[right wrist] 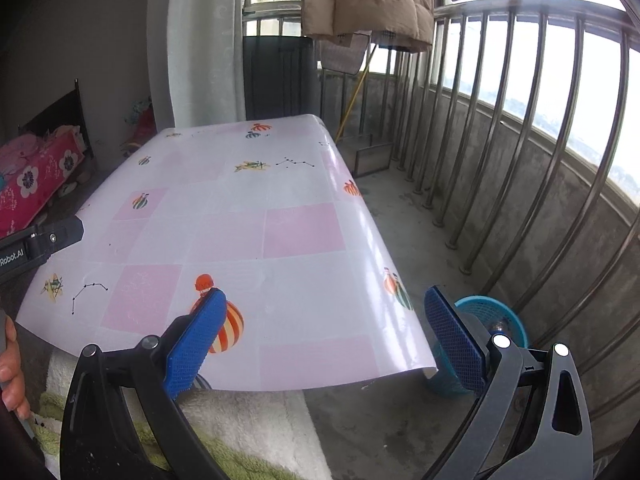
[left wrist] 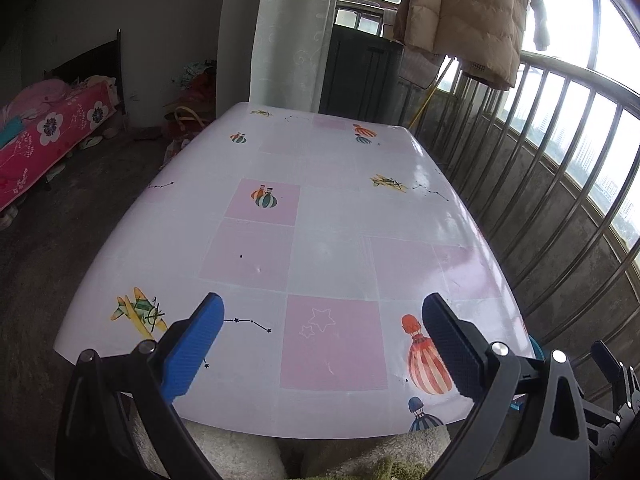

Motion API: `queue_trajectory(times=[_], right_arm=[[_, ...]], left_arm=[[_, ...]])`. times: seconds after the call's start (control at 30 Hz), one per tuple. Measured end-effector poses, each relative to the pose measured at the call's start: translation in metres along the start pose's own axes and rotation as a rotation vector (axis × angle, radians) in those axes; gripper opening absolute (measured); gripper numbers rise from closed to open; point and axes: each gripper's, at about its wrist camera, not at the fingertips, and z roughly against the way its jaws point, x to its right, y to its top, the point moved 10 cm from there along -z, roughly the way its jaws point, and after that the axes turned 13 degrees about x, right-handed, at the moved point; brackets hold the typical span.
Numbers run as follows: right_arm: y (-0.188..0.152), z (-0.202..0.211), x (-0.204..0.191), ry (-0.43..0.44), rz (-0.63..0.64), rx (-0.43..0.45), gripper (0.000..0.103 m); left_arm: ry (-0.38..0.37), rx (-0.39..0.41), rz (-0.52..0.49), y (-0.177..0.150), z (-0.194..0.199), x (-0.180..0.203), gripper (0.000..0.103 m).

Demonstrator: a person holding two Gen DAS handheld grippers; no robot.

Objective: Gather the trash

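A: Left wrist view first. Left gripper (left wrist: 322, 336) spread wide, blue pads (left wrist: 196, 356) well apart, nothing between them, poised over the near edge of the table (left wrist: 328, 216). Glossy pink-and-white cloth, balloon and plane prints. No trash anywhere on that surface.

B: And past the table?

A: Railing (left wrist: 560, 168) along the right, tan coat (left wrist: 464, 12) hanging at the far end, bed with a pink floral cover (left wrist: 52, 136) off left.

B: Over to the right wrist view.

A: Right gripper (right wrist: 324, 332) likewise wide apart, holding nothing, out over the table's near right corner. Teal basket (right wrist: 516, 320) down on the concrete floor, just beside that corner, close to the railing; something small inside, too blurred to name. A hand (right wrist: 10, 368) at the left edge
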Motion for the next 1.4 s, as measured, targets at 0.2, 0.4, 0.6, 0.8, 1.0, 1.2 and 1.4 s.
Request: queue_trajectory(times=[0.2,0.4,0.6,0.8,1.0,1.2,1.4], right_arm=[[-0.009,-0.002,0.007,-0.011,-0.011,-0.075,0.095],[-0.026,-0.002,0.021,-0.068,0.030,-0.150,0.095],[-0.035,-0.002,0.044,-0.125,-0.001,-0.192,0.095],[-0.041,-0.002,0.064,-0.173,-0.022,-0.201,0.095],[-0.046,-0.004,0.083,-0.216,-0.051,-0.223,0.095],[-0.048,-0.005,0.099,-0.236,-0.077,-0.233,0.095],[-0.052,-0.007,0.102,-0.231,-0.097,-0.244,0.095]], left_arm=[[0.025,-0.096,-0.001,-0.026,-0.004,0.009,0.097],[0.042,-0.161,-0.067,-0.047,-0.004,0.017,0.097],[0.024,-0.178,-0.128,-0.052,-0.005,0.033,0.097],[0.010,-0.190,-0.186,-0.054,-0.012,0.049,0.097],[-0.003,-0.173,-0.235,-0.052,-0.016,0.068,0.097],[-0.019,-0.182,-0.262,-0.054,-0.022,0.086,0.097],[-0.029,-0.203,-0.288,-0.058,-0.027,0.096,0.097]])
